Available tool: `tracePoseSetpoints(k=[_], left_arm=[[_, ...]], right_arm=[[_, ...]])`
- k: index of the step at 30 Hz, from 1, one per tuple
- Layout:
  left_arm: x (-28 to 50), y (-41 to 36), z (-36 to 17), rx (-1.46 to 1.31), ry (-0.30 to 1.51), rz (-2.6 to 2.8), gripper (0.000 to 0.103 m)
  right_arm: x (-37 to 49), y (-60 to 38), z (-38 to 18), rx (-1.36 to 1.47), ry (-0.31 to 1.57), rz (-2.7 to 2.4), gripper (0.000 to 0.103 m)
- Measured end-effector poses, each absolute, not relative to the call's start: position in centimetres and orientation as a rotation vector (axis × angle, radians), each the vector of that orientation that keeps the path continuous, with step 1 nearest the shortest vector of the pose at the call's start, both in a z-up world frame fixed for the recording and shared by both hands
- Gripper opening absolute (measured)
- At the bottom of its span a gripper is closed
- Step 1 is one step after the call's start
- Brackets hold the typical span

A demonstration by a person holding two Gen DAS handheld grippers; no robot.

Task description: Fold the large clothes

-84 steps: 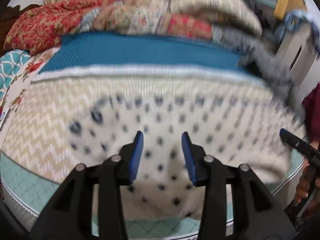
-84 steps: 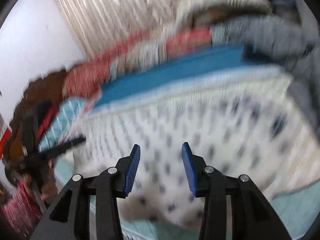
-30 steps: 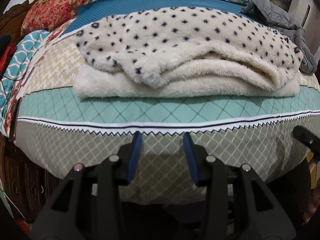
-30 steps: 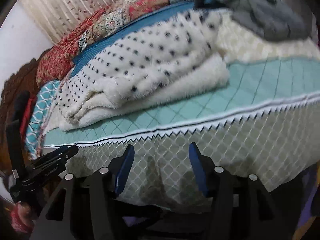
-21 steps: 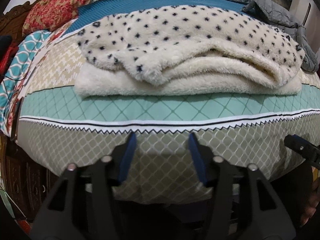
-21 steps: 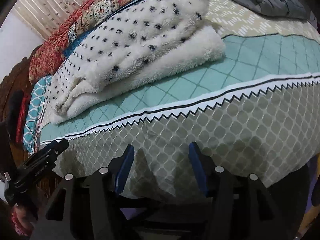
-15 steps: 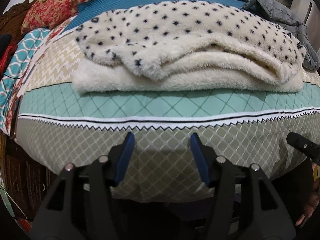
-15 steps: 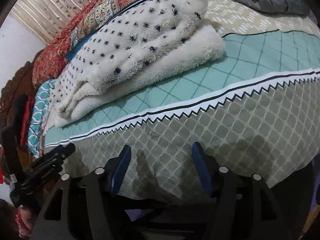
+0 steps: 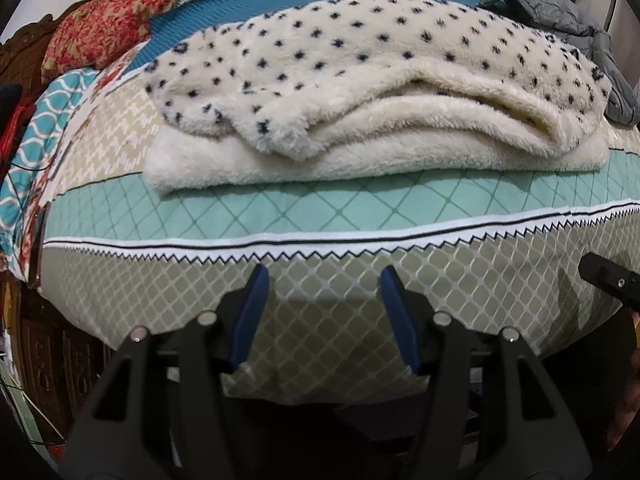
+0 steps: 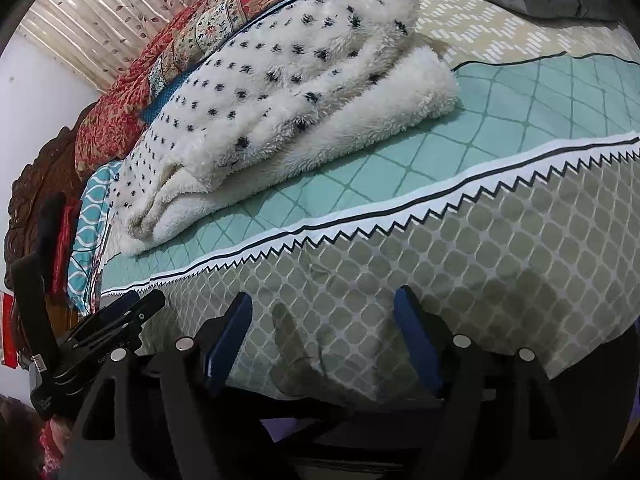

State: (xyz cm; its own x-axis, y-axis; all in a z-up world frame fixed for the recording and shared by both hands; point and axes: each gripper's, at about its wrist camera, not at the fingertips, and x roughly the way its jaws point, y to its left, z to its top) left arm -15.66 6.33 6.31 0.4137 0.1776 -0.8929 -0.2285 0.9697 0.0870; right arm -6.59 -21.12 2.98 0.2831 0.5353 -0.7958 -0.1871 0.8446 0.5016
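Left wrist view
garment: folded cream fleece garment point(image 9: 372, 92), black spots, lies on bed point(image 9: 320, 212), back from bed's near edge.
left gripper point(image 9: 324, 280): jaws apart, just been opening, nothing between, off bed's near edge, clear of garment.
grey jacket point(image 9: 568, 16): far right on bed.

Right wrist view
garment point(image 10: 288, 80): on bed point(image 10: 500, 112), left of centre.
right gripper point(image 10: 322, 304): jaws wide, just been opening, empty, at bed's hanging side.

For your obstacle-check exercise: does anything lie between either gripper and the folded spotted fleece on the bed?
Nothing visible does. Only bare bedspread separates the open left gripper and right gripper from the fleece.
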Motion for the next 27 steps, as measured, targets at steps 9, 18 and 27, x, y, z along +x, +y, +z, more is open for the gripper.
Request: tracePoseSetpoints(k=[9, 18, 27], left_arm=[[-15.5, 6.8, 5.2, -0.073, 1.166, 0.253, 0.056], [-15.3, 7.2, 4.2, -0.090, 1.195, 0.245, 0.058], [-15.3, 8.2, 3.1, -0.104, 1.204, 0.240, 0.063]], right_arm=[[-6.5, -20.6, 2.9, 0.327, 1.197, 0.509, 0.080], [-6.4, -20.3, 2.7, 0.320, 1.196, 0.518, 0.083], [-6.3, -20.3, 2.6, 0.322, 1.195, 0.522, 0.085]])
